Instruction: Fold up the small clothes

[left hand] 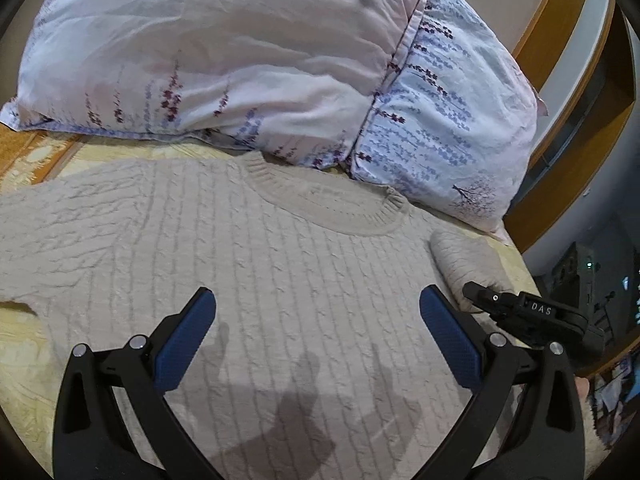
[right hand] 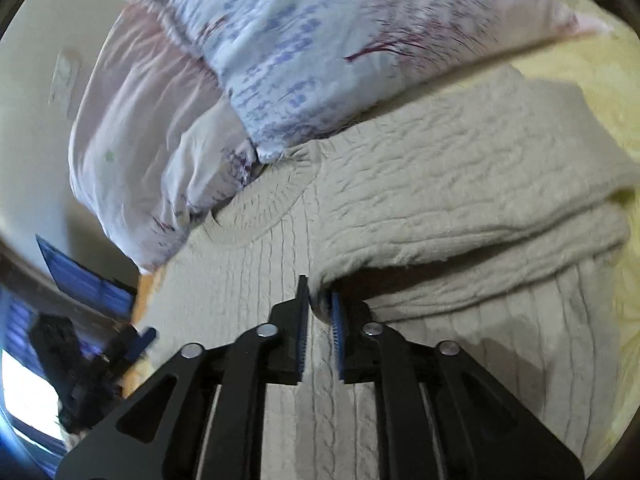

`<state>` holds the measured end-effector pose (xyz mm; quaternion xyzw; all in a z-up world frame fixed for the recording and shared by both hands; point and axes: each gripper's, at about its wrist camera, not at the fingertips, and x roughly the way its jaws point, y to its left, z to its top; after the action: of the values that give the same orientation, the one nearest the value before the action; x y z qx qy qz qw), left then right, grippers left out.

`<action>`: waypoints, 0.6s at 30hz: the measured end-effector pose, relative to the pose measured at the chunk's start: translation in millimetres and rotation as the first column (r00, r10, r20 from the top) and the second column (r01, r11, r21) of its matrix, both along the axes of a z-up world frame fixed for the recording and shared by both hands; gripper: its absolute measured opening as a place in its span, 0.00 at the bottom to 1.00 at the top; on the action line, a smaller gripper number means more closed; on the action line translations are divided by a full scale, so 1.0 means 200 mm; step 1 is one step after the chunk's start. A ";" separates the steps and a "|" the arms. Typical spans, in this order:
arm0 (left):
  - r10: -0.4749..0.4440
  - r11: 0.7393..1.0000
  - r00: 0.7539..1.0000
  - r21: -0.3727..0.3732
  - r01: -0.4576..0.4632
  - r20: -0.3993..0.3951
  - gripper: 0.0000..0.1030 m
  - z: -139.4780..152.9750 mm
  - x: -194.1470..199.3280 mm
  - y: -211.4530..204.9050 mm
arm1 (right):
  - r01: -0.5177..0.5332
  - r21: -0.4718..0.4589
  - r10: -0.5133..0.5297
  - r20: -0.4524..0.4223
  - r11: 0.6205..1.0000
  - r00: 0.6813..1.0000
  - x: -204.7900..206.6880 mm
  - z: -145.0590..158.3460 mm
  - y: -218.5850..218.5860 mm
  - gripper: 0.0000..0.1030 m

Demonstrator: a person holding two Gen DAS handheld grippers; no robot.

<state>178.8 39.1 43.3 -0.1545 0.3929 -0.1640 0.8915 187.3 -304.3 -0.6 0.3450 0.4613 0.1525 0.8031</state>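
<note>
Fingers of the right gripper [right hand: 320,300] stand nearly together, a narrow gap between their blue pads, with the end of a folded-over sleeve [right hand: 472,248] of the beige cable-knit sweater [left hand: 224,248] caught between the tips; whether the pads press on the knit cannot be told. Fingers of the left gripper [left hand: 318,304] stand wide apart above the sweater's chest, holding nothing, their shadows falling on the knit below.

Seen from the left wrist, the sweater lies flat on a pale yellow bedspread [left hand: 20,360], its ribbed collar [left hand: 332,204] toward two floral pillows [left hand: 248,60] that overlap the bed's far end and touch the collar's edge. One sleeve spreads out to the left edge of that view. At the right, a rolled piece of the knit sits just ahead of the right gripper's black body, close to the bed's edge, beyond which a wooden bed frame [left hand: 560,32] curves away. Bare bedspread shows to the left of the sweater's lower body.
</note>
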 end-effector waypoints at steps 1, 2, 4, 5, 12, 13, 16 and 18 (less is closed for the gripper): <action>-0.004 1.000 1.000 -0.006 0.004 -0.006 0.98 0.00 0.00 0.00 | 0.016 0.020 -0.016 -0.008 1.000 1.000 0.00 0.00 -0.03 0.24; -0.009 1.000 1.000 -0.014 0.009 -0.014 0.98 -0.01 0.01 0.00 | 0.044 0.041 -0.043 -0.017 0.998 0.999 -0.03 -0.01 -0.09 0.32; -0.018 0.999 0.999 -0.038 0.017 -0.034 0.98 -0.02 0.02 0.00 | 0.109 0.066 -0.107 -0.024 0.992 0.994 -0.04 -0.01 -0.18 0.35; -0.020 0.999 0.999 -0.051 0.017 -0.043 0.98 -0.03 0.03 0.00 | 0.135 0.079 -0.133 -0.027 0.988 0.991 -0.04 -0.01 -0.22 0.35; -0.015 0.992 0.995 -0.128 0.002 -0.099 0.98 -0.06 0.08 0.04 | 0.325 0.088 -0.320 -0.065 0.942 0.945 -0.02 -0.03 -0.42 0.35; -0.016 0.990 0.994 -0.138 0.002 -0.105 0.98 -0.07 0.08 0.05 | 0.334 0.074 -0.330 -0.067 0.940 0.942 -0.02 -0.04 -0.42 0.34; -0.017 0.985 0.992 -0.173 -0.005 -0.124 0.98 -0.08 0.09 0.07 | 0.366 0.019 -0.364 -0.067 0.930 0.929 0.00 -0.04 -0.44 0.21; -0.012 0.982 0.991 -0.190 -0.014 -0.134 0.96 -0.09 0.10 0.10 | 0.371 -0.046 -0.372 -0.036 0.928 0.927 -0.01 0.00 -0.42 0.17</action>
<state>198.7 58.9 25.5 -0.2500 0.4347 -0.1898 0.8441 184.8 -389.2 -0.3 0.4139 0.4083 -0.0189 0.8134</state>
